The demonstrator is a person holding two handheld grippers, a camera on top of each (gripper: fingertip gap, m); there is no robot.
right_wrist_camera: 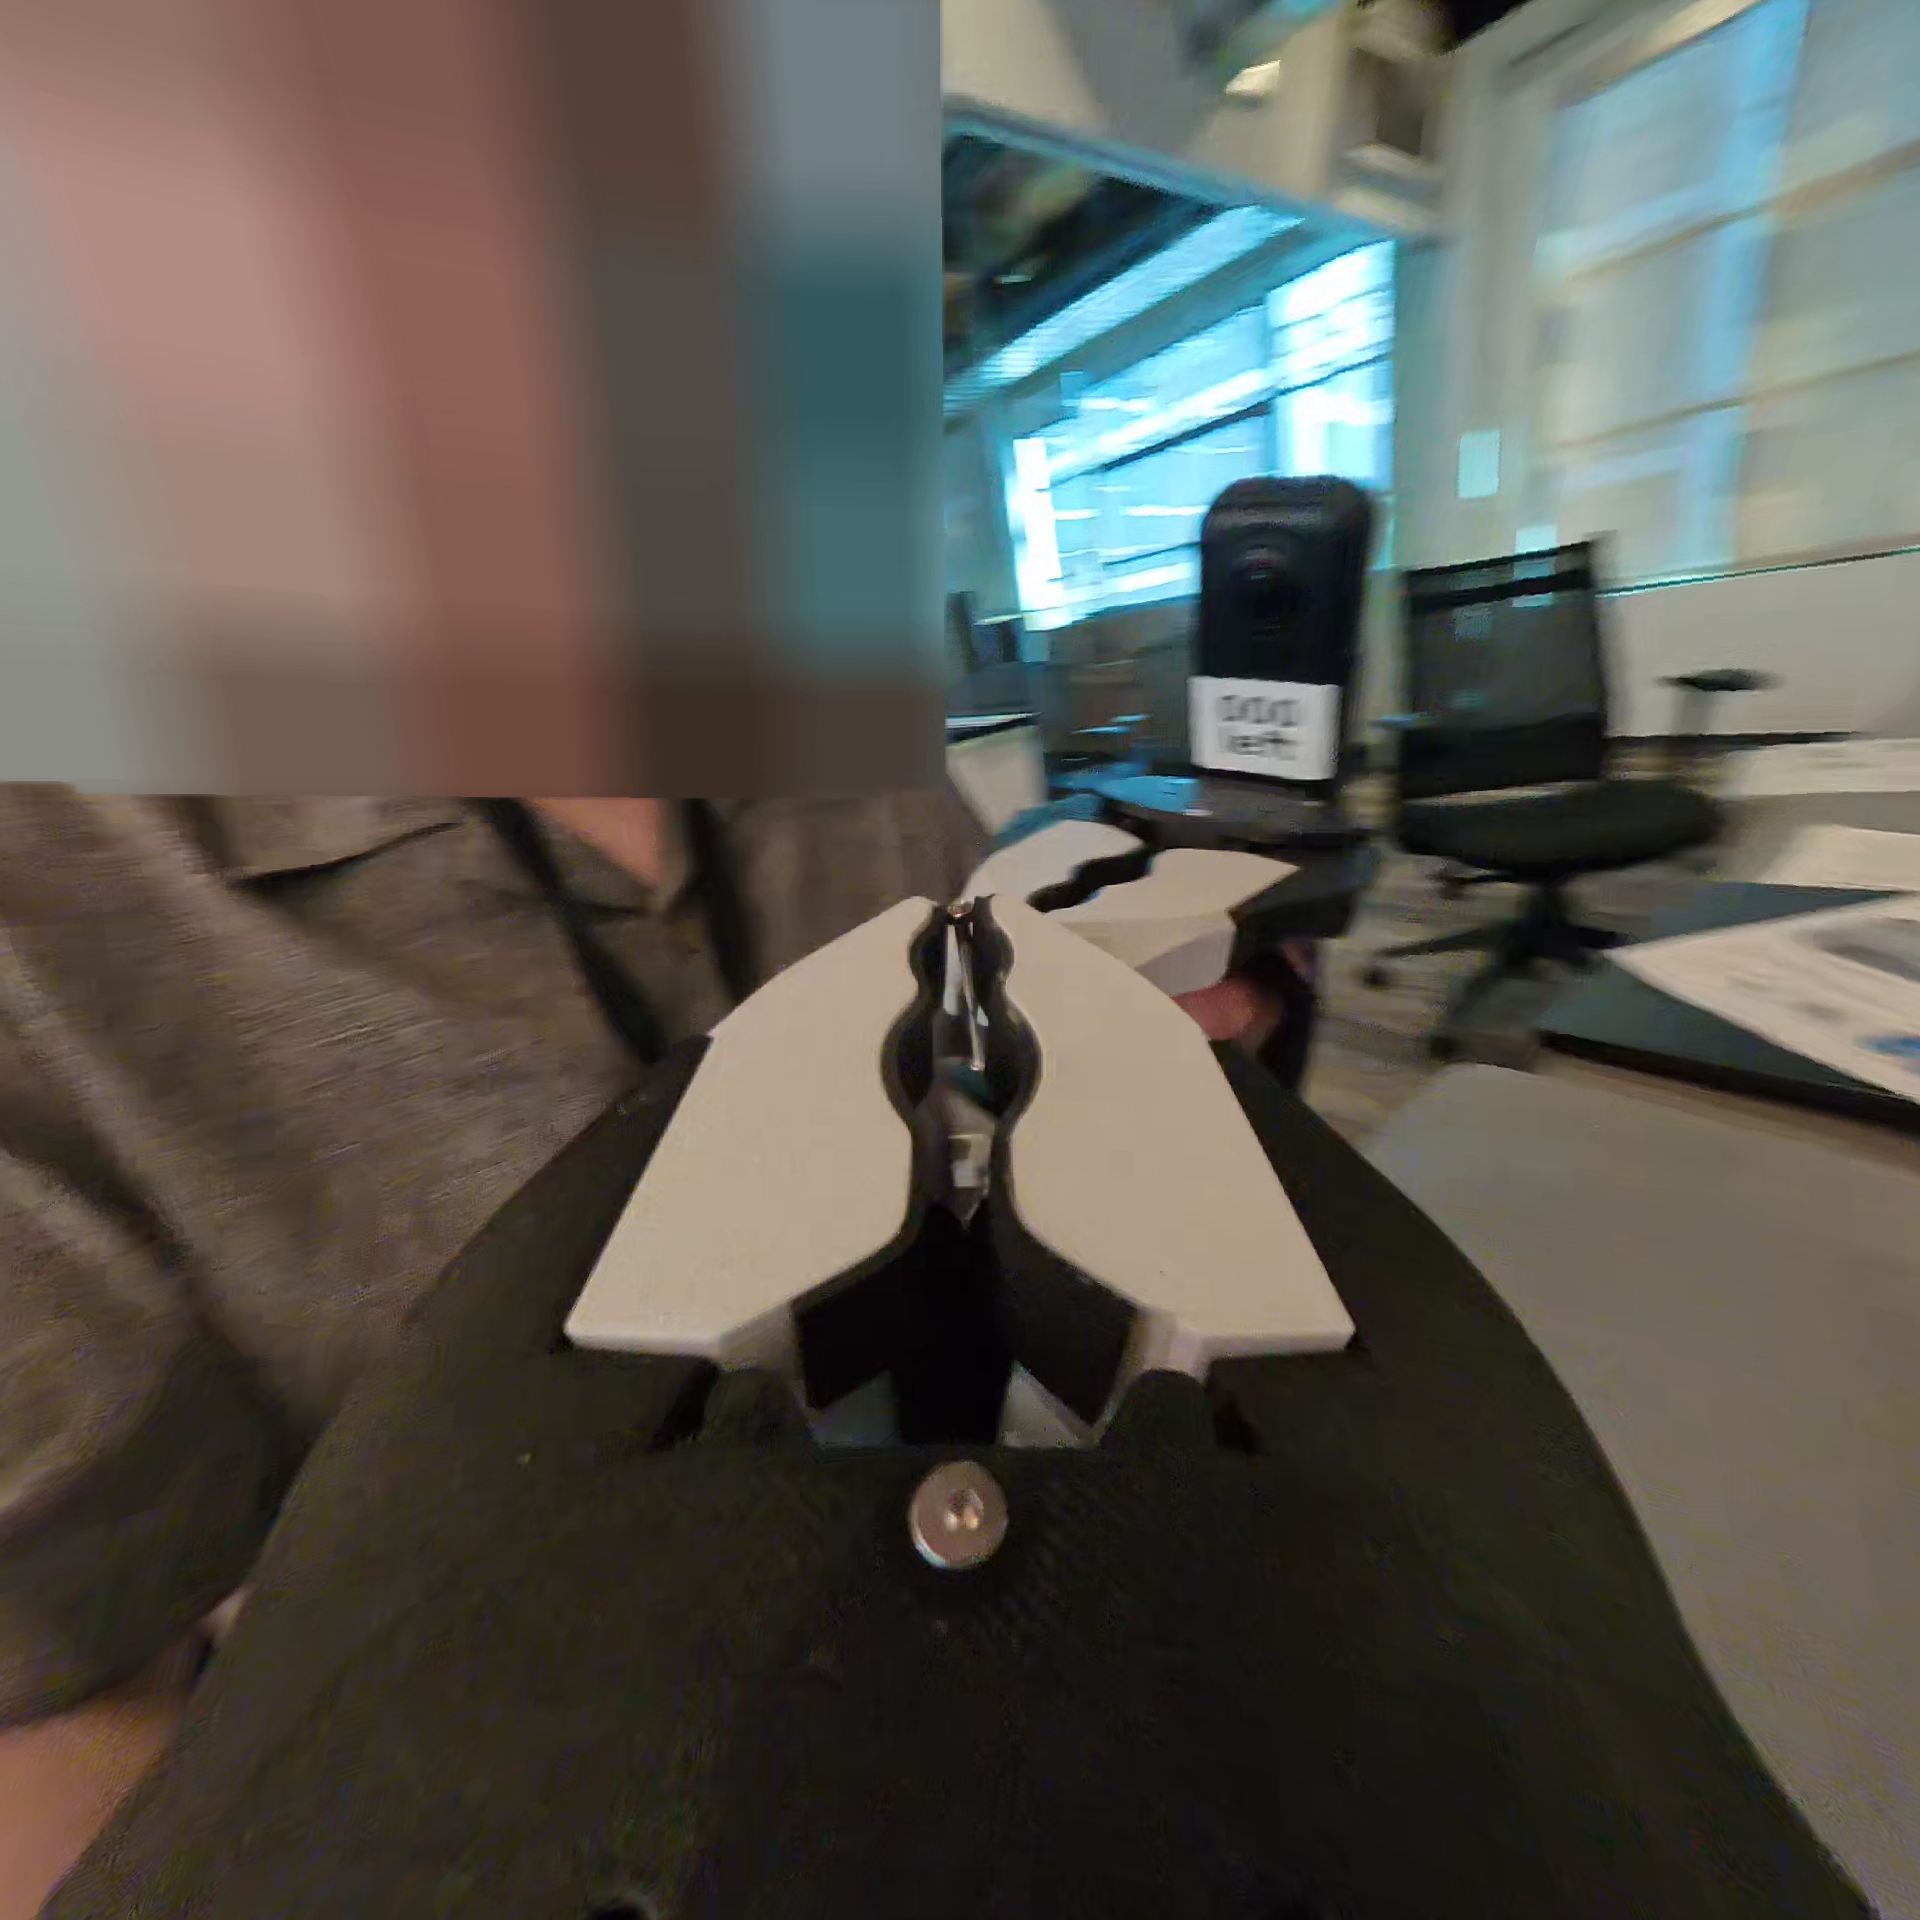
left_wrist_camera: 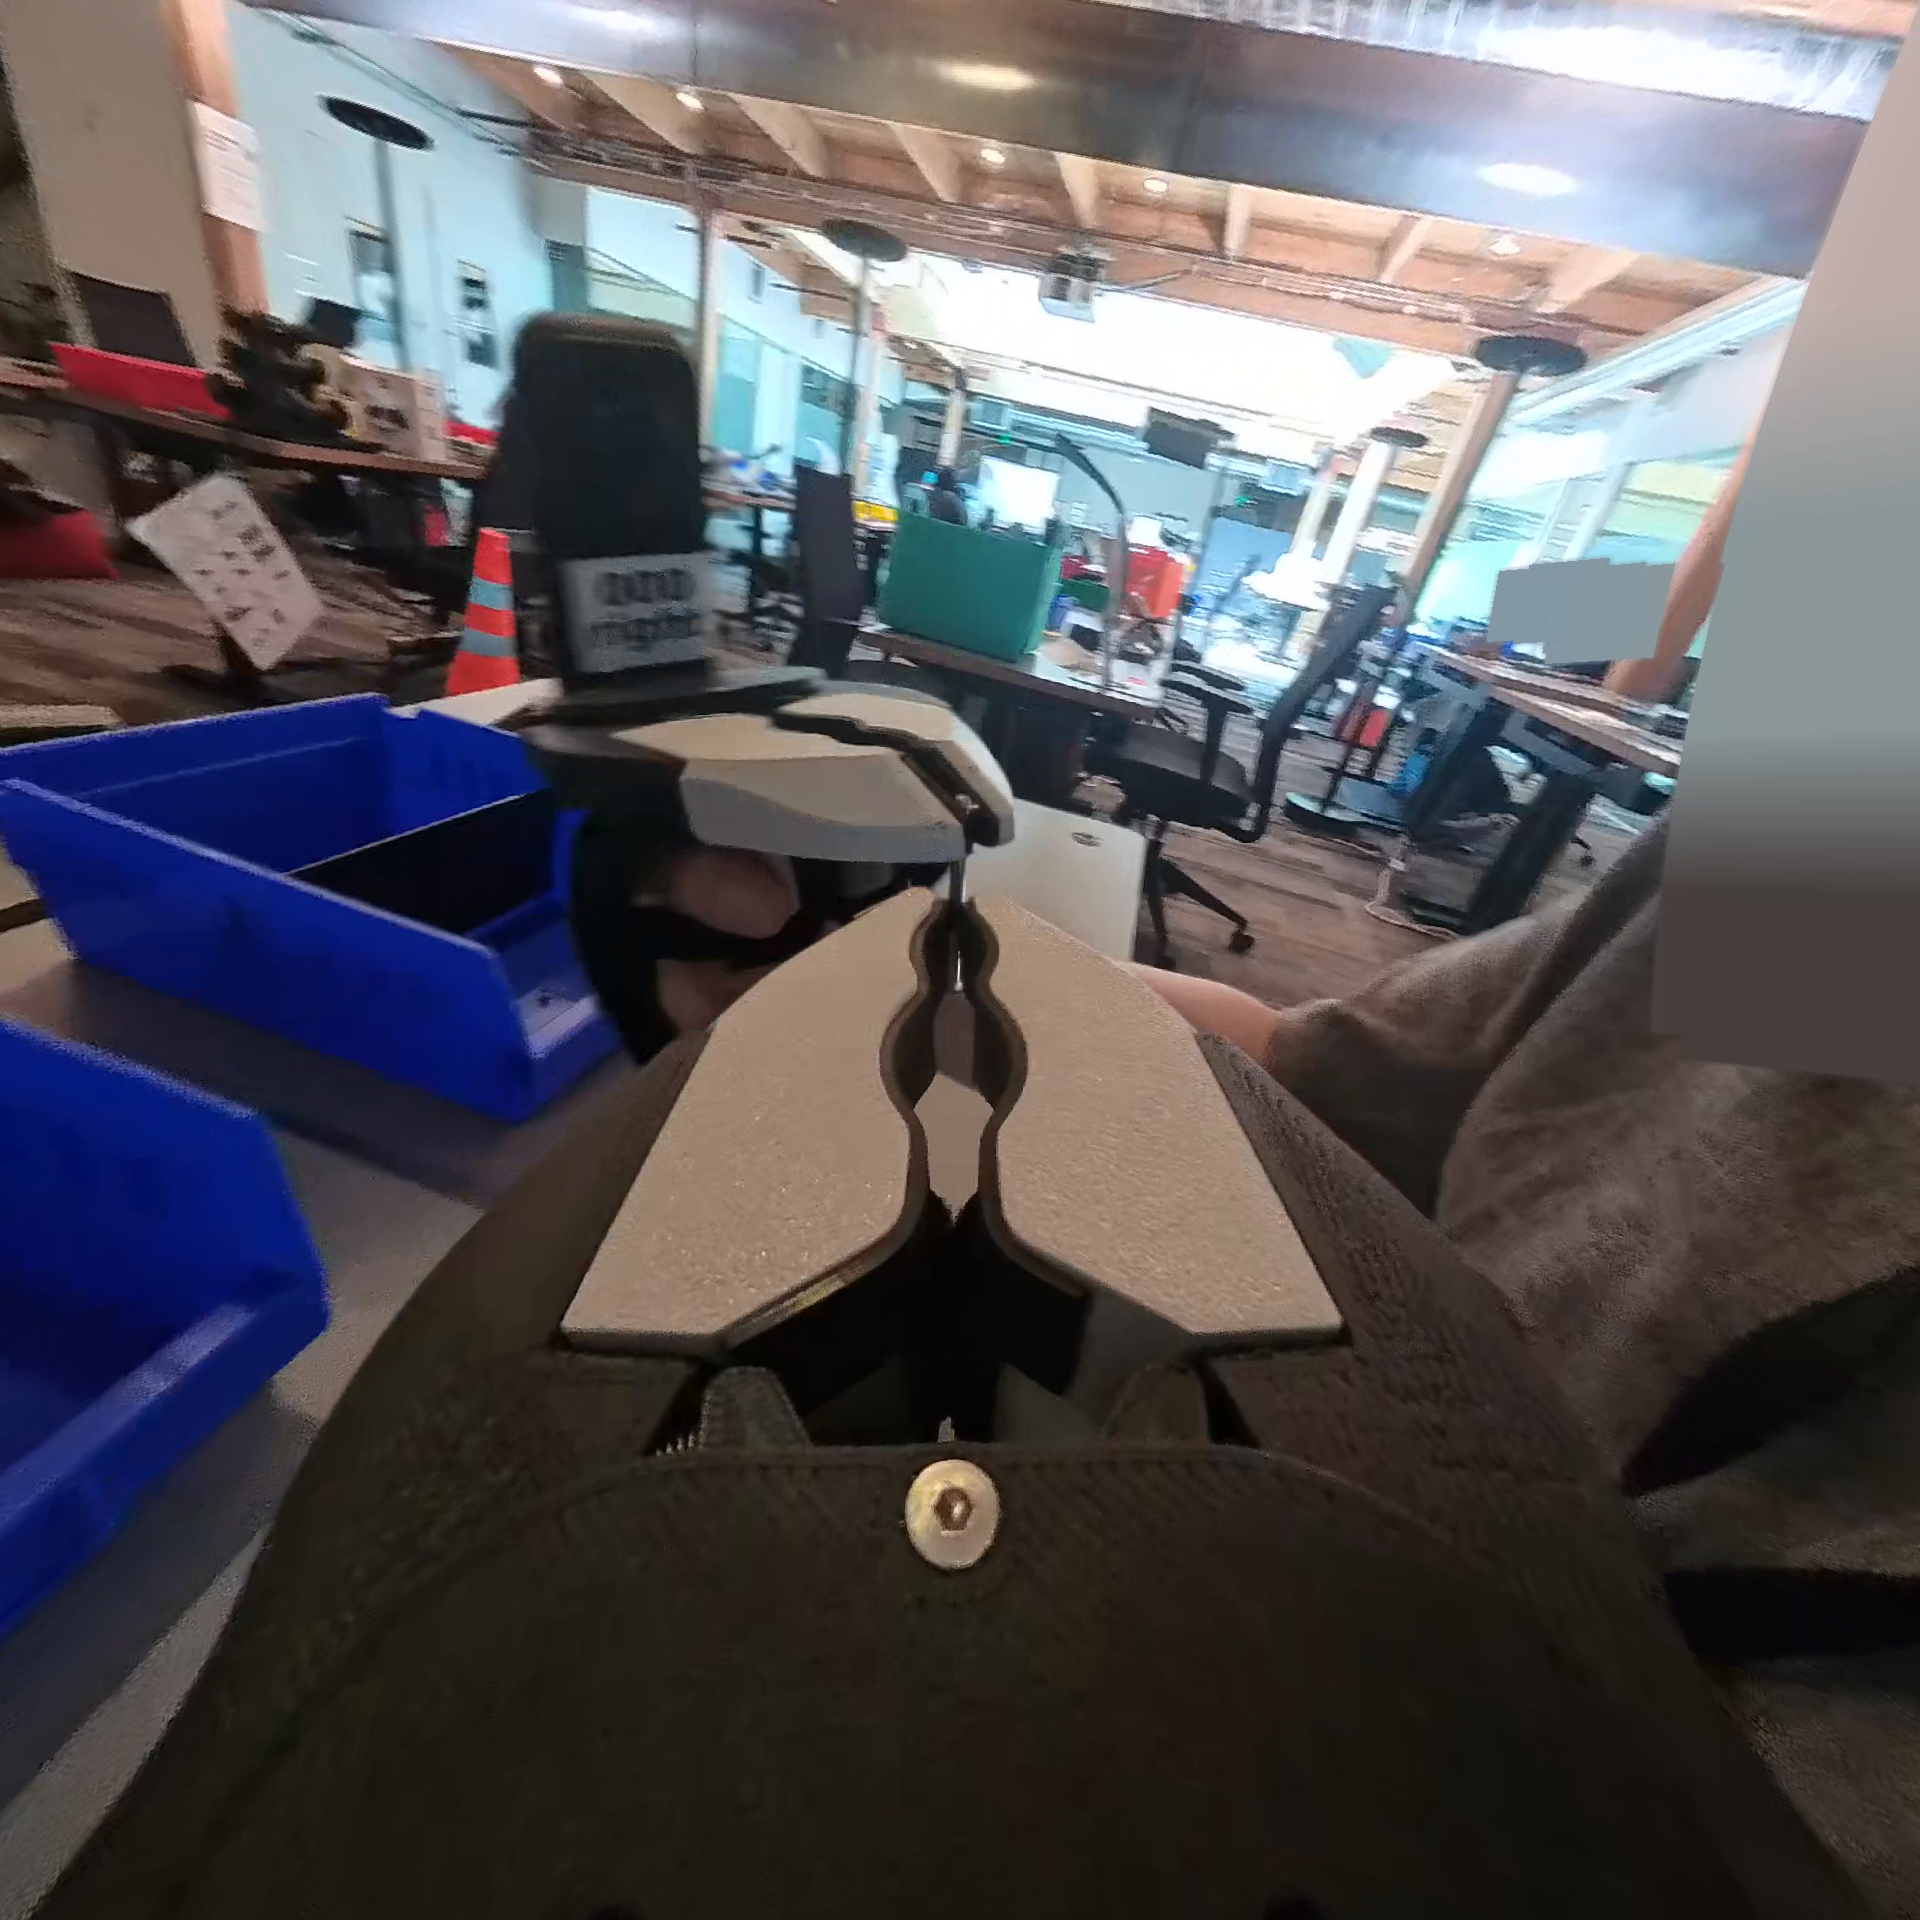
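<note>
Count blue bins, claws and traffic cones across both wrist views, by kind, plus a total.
blue bins: 2
claws: 2 (left claw, right claw)
orange traffic cone: 1
total: 5

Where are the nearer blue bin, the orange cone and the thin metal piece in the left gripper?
nearer blue bin (left_wrist_camera: 125, 1309): left wrist view, its inner wall.
orange cone (left_wrist_camera: 488, 613): left wrist view, its striped body.
thin metal piece (left_wrist_camera: 954, 982): left wrist view, its shaft between the left gripper (left_wrist_camera: 954, 914) fingers.

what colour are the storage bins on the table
Blue; the storage bins show best in the left wrist view, left of the left gripper.
</note>
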